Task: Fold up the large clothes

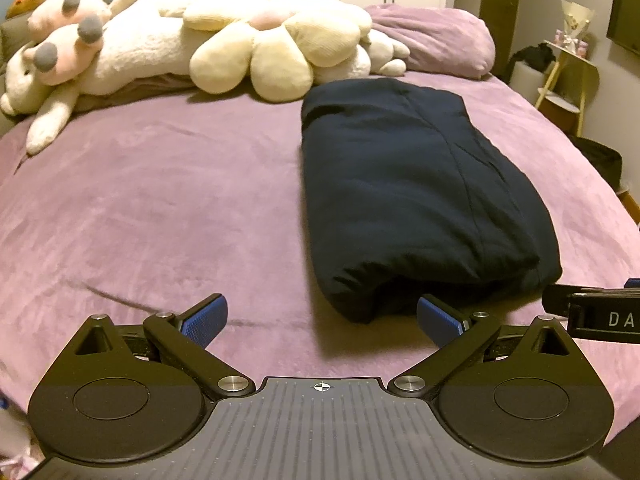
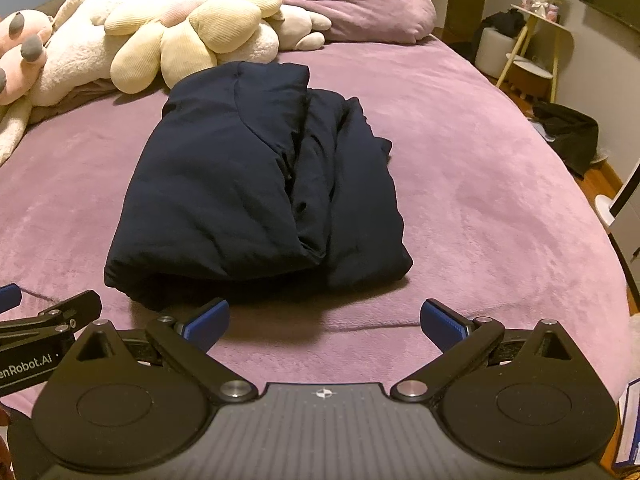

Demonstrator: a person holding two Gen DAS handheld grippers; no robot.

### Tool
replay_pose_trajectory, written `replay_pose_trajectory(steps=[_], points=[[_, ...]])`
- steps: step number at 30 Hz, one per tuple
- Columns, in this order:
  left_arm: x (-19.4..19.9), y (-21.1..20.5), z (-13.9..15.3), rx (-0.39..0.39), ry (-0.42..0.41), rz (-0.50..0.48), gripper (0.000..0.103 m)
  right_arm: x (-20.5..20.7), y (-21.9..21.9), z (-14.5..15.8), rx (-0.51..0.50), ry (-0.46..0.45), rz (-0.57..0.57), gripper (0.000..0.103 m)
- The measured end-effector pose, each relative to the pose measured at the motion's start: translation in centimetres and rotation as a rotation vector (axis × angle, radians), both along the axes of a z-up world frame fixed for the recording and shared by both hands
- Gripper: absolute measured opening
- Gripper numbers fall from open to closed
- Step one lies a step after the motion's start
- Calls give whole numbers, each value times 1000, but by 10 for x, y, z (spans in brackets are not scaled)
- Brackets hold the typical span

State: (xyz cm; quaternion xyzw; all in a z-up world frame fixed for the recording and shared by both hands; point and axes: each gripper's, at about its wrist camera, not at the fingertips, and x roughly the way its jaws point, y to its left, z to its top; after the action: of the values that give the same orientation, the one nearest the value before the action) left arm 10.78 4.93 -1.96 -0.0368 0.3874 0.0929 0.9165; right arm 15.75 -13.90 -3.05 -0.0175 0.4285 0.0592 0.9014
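Both my left tool [image 1: 322, 320] and right tool [image 2: 325, 320] gape wide, empty. The navy padded jacket [image 2: 256, 184] looks soft, bulky, springy; I'd pinch its near folded edge.

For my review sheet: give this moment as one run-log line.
garment: dark navy garment folded, on purple bed | left claw: open, holds nothing | right claw: open, holds nothing | plush toys behind
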Motion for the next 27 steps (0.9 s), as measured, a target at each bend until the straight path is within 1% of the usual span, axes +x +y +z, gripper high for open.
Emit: replay_pose_trajectory(steps=[27], points=[[2,-3,-3,9,20,-3,103,-1,-4,-2,16,11,-6,102]])
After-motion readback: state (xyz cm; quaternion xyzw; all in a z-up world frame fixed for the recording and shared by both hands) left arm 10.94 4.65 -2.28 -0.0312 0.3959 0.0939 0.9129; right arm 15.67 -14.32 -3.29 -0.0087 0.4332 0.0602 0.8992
